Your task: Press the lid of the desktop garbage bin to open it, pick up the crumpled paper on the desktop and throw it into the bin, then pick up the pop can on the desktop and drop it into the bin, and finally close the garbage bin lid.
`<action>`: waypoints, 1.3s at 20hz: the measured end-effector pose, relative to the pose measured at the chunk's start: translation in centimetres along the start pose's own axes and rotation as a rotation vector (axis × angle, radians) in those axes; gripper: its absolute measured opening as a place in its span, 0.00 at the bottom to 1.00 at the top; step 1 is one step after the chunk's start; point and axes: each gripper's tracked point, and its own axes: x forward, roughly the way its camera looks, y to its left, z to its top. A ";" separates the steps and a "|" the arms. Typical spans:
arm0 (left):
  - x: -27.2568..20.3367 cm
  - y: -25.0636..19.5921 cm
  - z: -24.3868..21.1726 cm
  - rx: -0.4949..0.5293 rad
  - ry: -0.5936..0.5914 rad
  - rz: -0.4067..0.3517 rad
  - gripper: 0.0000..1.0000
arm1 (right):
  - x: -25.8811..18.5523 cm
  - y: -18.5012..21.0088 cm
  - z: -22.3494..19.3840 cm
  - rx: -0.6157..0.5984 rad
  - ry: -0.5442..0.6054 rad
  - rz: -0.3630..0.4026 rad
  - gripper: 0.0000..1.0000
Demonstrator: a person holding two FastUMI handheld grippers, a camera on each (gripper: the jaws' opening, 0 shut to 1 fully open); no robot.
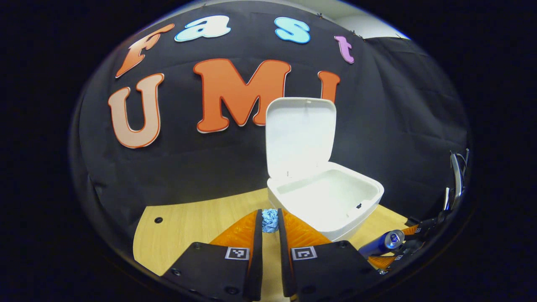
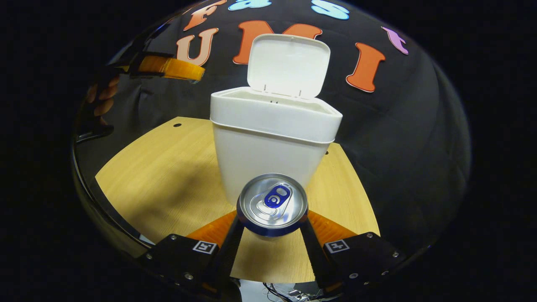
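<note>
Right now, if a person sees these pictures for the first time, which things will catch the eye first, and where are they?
First is the white bin, standing on the wooden table with its lid raised upright. Next is the can, gripped between the fingers of the right gripper just in front of the bin. Then the crumpled paper, pinched by the left gripper beside the bin's open mouth.

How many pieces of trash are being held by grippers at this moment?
2. The crumpled paper is pinched between the left gripper's fingers, near the open bin. The pop can is gripped by the right gripper, in front of the bin.
</note>
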 end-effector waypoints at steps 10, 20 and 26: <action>2.2 -5.7 0.4 0.025 -0.042 -0.174 0.22 | -0.9 -2.5 0.5 0.037 -0.010 -0.082 0.78; 3.1 -6.9 -2.6 0.049 0.020 -0.233 0.26 | -2.3 -5.5 7.7 0.053 -0.150 -0.148 0.78; 2.5 -6.6 -2.4 0.045 0.009 -0.239 0.48 | -3.8 -7.3 13.3 0.025 -0.259 -0.171 0.78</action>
